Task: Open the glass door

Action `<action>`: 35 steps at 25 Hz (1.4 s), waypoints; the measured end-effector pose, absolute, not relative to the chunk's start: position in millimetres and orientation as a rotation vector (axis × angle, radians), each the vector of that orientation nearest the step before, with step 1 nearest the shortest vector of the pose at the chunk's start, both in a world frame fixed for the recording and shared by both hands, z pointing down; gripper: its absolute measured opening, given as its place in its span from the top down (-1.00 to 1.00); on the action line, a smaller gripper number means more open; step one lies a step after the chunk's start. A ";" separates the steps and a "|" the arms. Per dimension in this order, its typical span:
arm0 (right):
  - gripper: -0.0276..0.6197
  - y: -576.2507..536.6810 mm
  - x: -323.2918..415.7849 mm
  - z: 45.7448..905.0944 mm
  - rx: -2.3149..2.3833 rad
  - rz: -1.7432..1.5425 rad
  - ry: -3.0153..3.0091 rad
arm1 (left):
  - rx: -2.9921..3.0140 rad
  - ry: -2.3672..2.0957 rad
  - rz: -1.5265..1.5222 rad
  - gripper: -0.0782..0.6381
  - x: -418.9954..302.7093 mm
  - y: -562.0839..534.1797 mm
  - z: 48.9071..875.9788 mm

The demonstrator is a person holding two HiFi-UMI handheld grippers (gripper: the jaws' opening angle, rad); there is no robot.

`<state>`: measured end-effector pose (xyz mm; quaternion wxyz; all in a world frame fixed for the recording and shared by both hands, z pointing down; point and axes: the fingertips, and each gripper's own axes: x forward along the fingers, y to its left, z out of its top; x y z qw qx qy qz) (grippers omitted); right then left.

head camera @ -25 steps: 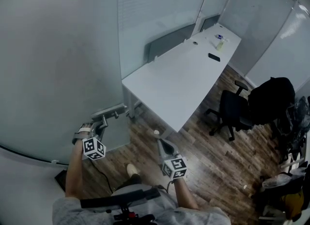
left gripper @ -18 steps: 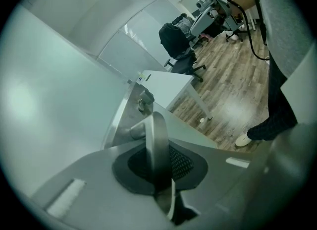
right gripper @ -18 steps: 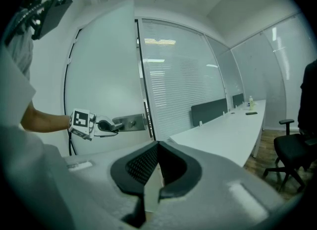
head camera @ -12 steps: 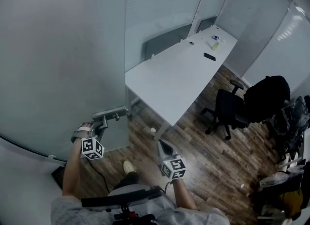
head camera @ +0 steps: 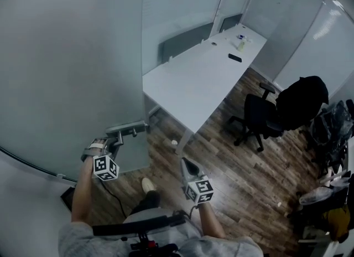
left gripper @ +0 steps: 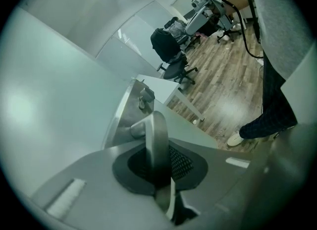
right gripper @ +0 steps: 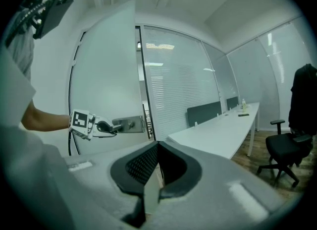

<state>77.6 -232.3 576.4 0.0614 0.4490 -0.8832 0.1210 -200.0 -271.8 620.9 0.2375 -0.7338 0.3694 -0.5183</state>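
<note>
Glass door (head camera: 66, 84) stands just ahead and left of the left gripper (head camera: 117, 137), and its metal lever handle (head camera: 127, 128) runs straight out from between the jaws. Step in hand, as a judgement: swing the door open by that handle. To do it well:
- hold the clamp firm, since the smooth lever could slip
- pull along the door's arc, not straight back
- let the wrist follow the handle as the panel turns
- step the feet clear of the door's free edge

Left gripper: jaws nearly closed, the narrow gap filled by the lever, pads pressing on both its sides, so it is grasping the handle. The handle's metal plate (left gripper: 121, 120) lies just beyond the tips.

Right gripper (head camera: 185, 163): jaws together at the tips with nothing between them, clenched empty. It hangs to the right of the left gripper, well apart from door and handle. A white desk (head camera: 199, 84) lies beyond its tips, with a black office chair (head camera: 257, 117) further right.

The door probably needs more swing.
</note>
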 end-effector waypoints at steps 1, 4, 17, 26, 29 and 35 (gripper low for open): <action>0.91 -228.2 79.2 576.3 1.363 0.366 -2.671 | -2.013 1.006 -1.420 0.69 -198.9 -268.9 621.3; 0.91 -214.3 84.2 577.7 1.380 0.371 -2.664 | -2.022 0.983 -1.419 0.70 -195.0 -259.2 622.0; 0.91 -152.5 106.7 576.9 1.397 0.363 -2.651 | -2.012 0.917 -1.383 0.70 -178.5 -212.8 622.2; 0.91 -121.2 127.5 578.2 1.427 0.384 -2.631 | -1.990 0.890 -1.389 0.70 -170.1 -181.3 622.6; 0.91 -113.3 128.7 579.7 1.419 0.384 -2.630 | -1.981 0.880 -1.384 0.69 -166.3 -173.1 622.1; 0.91 -95.3 124.8 578.6 1.422 0.389 -2.634 | -1.982 0.836 -1.421 0.69 -159.9 -149.8 623.6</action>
